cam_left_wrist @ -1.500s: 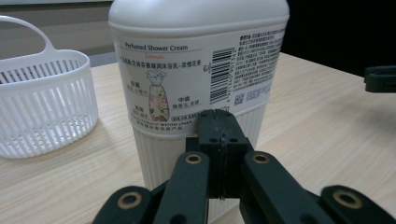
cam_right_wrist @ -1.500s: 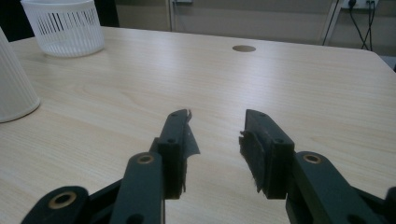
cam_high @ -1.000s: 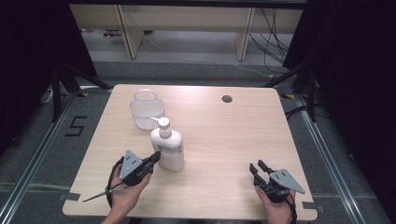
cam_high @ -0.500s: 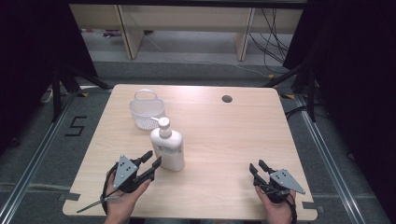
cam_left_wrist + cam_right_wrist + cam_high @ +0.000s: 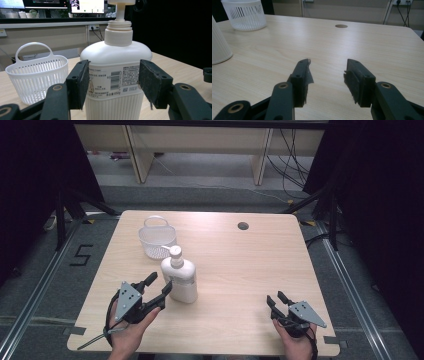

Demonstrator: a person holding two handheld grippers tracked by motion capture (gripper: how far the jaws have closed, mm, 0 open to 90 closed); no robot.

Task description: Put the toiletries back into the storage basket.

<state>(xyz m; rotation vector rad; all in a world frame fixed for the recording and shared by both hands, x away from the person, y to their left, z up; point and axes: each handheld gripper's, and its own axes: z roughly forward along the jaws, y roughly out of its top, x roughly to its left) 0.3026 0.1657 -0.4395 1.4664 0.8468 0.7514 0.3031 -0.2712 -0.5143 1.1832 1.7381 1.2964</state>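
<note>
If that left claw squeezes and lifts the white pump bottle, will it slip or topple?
The bottle looks rigid, so it should probably hold shape. Its glossy label may slide a bit against the left gripper. Being tall with a pump on top, it could tip if nudged high rather than gripped mid-body.

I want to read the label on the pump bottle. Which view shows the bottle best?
The left gripper view: the pump bottle stands close up between the open jaws of the left hand-held gripper, barcode and print facing the camera. The high view shows the bottle whole but small. The right gripper view catches its ribbed base at the left edge.
</note>
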